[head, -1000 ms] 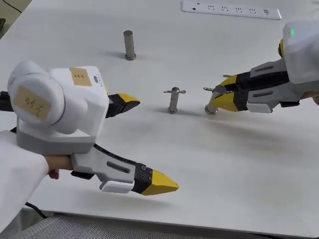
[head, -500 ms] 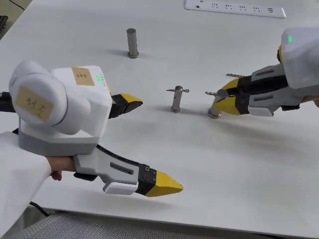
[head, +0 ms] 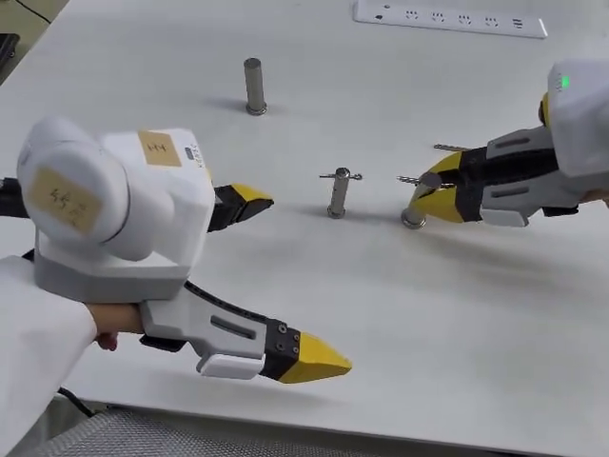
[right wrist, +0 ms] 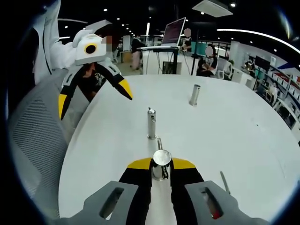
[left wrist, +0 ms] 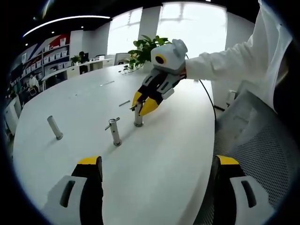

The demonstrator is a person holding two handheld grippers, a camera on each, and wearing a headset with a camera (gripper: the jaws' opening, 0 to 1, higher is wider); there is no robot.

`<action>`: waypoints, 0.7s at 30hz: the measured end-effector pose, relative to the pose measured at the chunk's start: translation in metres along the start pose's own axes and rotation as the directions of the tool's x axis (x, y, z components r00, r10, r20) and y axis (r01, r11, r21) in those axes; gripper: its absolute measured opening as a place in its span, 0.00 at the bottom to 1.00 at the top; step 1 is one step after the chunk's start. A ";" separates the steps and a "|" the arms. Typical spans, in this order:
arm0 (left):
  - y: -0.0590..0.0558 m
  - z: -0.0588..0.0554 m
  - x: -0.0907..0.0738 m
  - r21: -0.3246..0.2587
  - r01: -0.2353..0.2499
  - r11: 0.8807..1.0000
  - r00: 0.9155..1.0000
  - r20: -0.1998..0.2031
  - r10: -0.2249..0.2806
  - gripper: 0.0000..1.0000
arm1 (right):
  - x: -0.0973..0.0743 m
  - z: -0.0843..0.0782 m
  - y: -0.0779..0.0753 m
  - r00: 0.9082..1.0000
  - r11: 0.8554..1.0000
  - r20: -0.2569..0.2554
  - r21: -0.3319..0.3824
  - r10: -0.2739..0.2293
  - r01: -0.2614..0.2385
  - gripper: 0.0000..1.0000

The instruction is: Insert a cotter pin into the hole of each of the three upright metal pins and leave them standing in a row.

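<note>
Pins stood on the table [head: 400, 324]: my right tool [head: 428, 193] was clamped on the right pin [right wrist: 161, 159], the middle pin [head: 338, 195] near it, the far pin [head: 253, 86] well apart. My left tool [head: 295, 281] hung with jaws wide apart.

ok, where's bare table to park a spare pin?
Free: near right of the table, below the right gripper; also between the far pin and the power strip. Crowded: middle pin, gripped pin, loose cotter pin. The open left gripper blocks near left.

three metal pins [head: 253, 86], three cotter pins [head: 340, 175]
</note>
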State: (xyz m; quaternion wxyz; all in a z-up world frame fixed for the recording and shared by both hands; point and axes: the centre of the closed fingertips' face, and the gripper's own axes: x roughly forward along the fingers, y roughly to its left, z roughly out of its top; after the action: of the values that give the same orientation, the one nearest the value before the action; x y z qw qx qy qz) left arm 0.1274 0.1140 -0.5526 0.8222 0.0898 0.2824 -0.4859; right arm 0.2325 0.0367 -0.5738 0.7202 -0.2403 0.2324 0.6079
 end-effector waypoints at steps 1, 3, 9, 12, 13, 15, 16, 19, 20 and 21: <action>0.000 0.000 0.000 0.000 -0.002 1.000 1.000 -0.001 0.002 0.99 | 0.000 0.000 0.000 1.000 1.000 0.001 0.001 -0.001 0.001 0.09; 0.000 0.000 -0.001 -0.001 -0.002 1.000 1.000 0.002 0.002 0.99 | 0.000 0.001 -0.001 1.000 1.000 0.005 0.010 -0.013 0.012 0.10; 0.001 0.001 -0.004 0.000 -0.011 1.000 1.000 0.009 0.011 0.99 | -0.009 0.008 -0.006 0.997 0.995 0.035 0.068 -0.074 0.071 0.27; 0.002 0.002 -0.005 -0.004 -0.017 1.000 1.000 0.012 0.017 0.99 | -0.017 0.010 -0.001 0.995 0.991 0.053 0.107 -0.084 0.078 0.28; 0.003 0.001 -0.005 -0.004 -0.020 1.000 1.000 0.009 0.020 0.99 | -0.020 0.008 -0.001 0.995 0.991 0.053 0.106 -0.090 0.084 0.30; 0.004 0.000 -0.005 -0.002 -0.028 1.000 1.000 -0.003 0.028 0.99 | -0.027 0.009 0.006 0.992 0.987 0.058 0.129 -0.108 0.100 0.35; 0.005 0.000 -0.005 -0.002 -0.032 0.999 0.999 -0.004 0.032 0.99 | -0.031 0.010 0.011 0.991 0.982 0.065 0.152 -0.119 0.108 0.39; 0.006 0.001 -0.006 -0.014 -0.038 0.999 0.999 0.004 0.038 0.99 | -0.041 0.009 0.019 0.983 0.966 0.068 0.209 -0.172 0.155 0.54; 0.006 0.002 -0.006 -0.019 -0.040 0.999 0.999 0.007 0.040 0.99 | -0.046 0.003 0.019 0.978 0.955 0.068 0.237 -0.196 0.175 0.58; 0.006 0.002 -0.006 -0.022 -0.040 0.999 0.999 0.008 0.040 0.99 | -0.049 0.000 0.020 0.977 0.951 0.065 0.248 -0.204 0.182 0.61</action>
State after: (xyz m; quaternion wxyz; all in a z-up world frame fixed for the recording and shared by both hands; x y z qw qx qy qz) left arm 0.1310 0.1209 -0.5486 0.8339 0.0846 0.2824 -0.4666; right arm 0.2047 0.0018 -0.5444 0.8097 -0.1451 0.2474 0.5120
